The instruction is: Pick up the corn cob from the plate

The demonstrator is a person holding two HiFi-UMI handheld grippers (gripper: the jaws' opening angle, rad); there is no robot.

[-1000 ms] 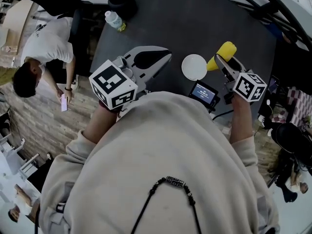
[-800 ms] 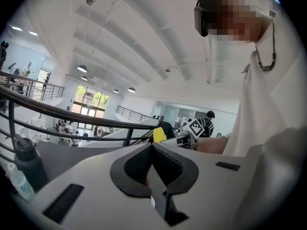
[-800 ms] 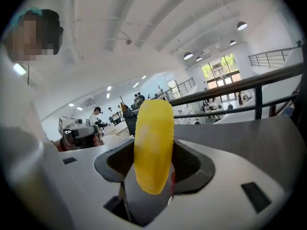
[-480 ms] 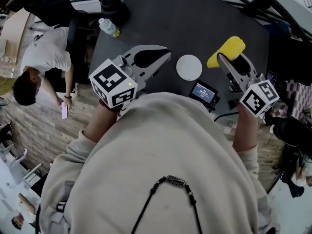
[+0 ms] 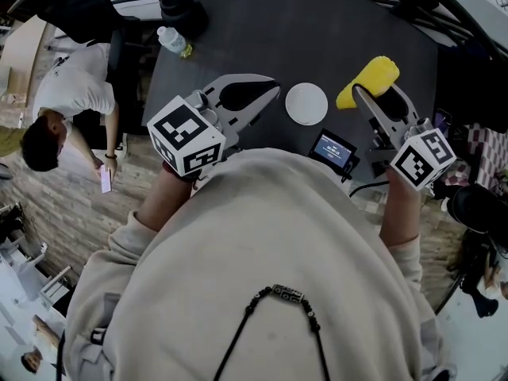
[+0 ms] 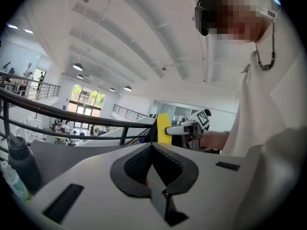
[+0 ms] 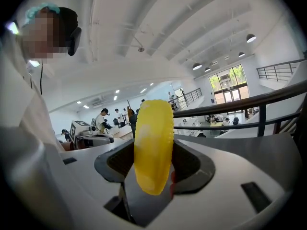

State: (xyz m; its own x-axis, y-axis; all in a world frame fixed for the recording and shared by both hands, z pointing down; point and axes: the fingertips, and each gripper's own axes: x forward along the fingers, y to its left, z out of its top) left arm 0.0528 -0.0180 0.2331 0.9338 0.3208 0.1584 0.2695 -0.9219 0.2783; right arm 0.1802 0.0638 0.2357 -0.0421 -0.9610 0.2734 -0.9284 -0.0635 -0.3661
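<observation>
Legible markings: each gripper carries a cube with black-and-white square markers. The small device (image 5: pixel 332 150) at the near edge of the desk (image 5: pixel 317 22) shows a lit screen, but its text is too small to read.

The corn cob (image 5: pixel 369 82) is clamped between the jaws of the right gripper (image 5: pixel 375 95). In the right gripper view the yellow cob (image 7: pixel 153 143) stands upright across the pads, and its upper end rises above the jaws. It is clear of the white plate (image 5: pixel 306 103), which lies on the desk just left of it.

The left gripper (image 5: pixel 266 92) has its jaws closed together with nothing between them, and it is left of the plate.

A clear bottle (image 5: pixel 173 41) and a dark flask (image 5: pixel 178 6) stand at the far left corner of the desk. A person in a white shirt (image 5: pixel 71 86) sits beyond that edge.
</observation>
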